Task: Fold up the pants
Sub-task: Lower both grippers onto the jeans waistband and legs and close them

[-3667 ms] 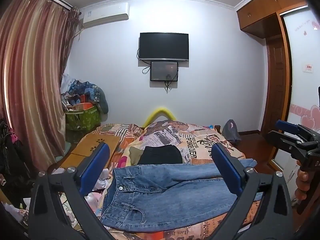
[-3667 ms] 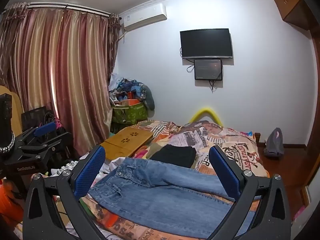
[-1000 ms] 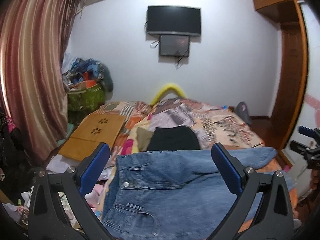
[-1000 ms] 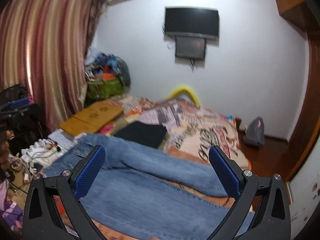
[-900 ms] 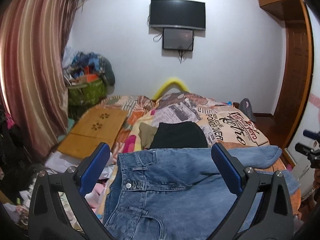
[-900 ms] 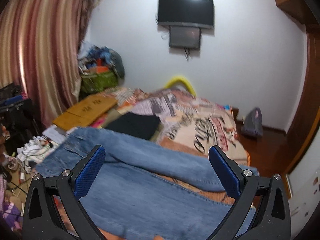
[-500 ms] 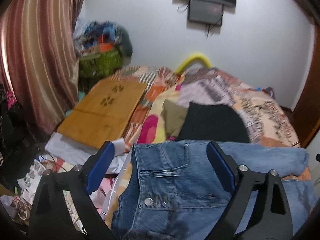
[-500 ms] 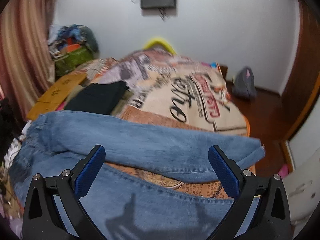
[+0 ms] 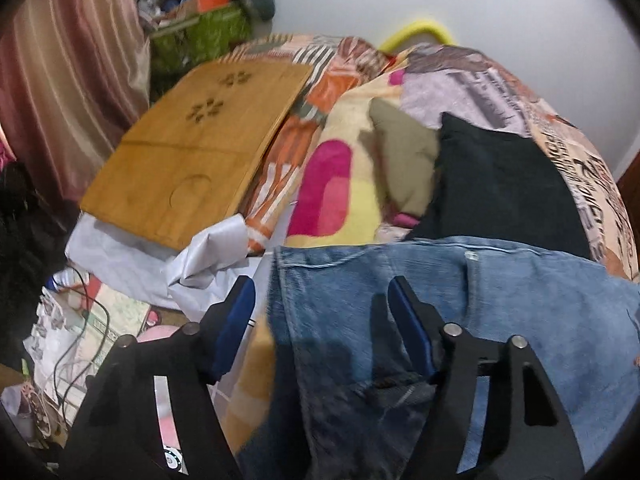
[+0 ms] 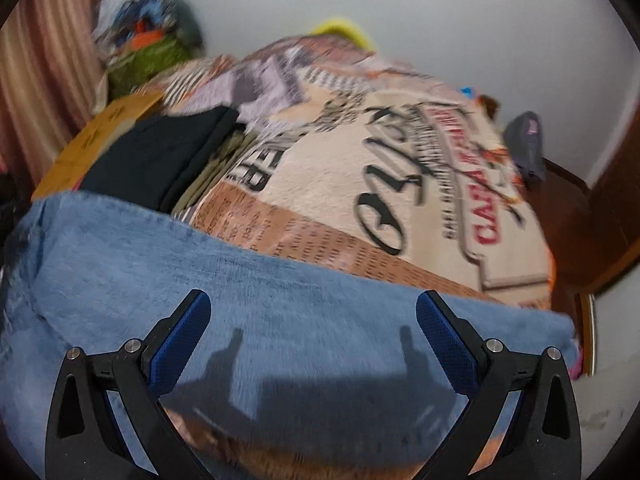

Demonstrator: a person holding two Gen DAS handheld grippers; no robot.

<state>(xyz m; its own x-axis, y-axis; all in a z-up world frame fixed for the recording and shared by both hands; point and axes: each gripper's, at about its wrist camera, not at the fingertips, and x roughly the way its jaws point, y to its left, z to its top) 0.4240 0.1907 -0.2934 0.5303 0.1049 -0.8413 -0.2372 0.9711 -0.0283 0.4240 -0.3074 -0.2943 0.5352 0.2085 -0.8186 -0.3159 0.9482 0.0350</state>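
Blue jeans [image 9: 500, 300] spread across printed bedspread [image 10: 400, 208], folded black garment [image 9: 500, 184] behind | green basket [image 9: 200, 36] heaped with clothes | left gripper [image 9: 322, 304] part-open, straddling waistband edge | right gripper [image 10: 312, 320] wide apart over a leg | both lower and closer than half a second ago

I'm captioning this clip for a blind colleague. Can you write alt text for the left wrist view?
The left gripper, jaws open, straddles the waistband edge of blue jeans laid on a patterned bedspread. Beyond them lie a folded black garment and a wooden lap desk.
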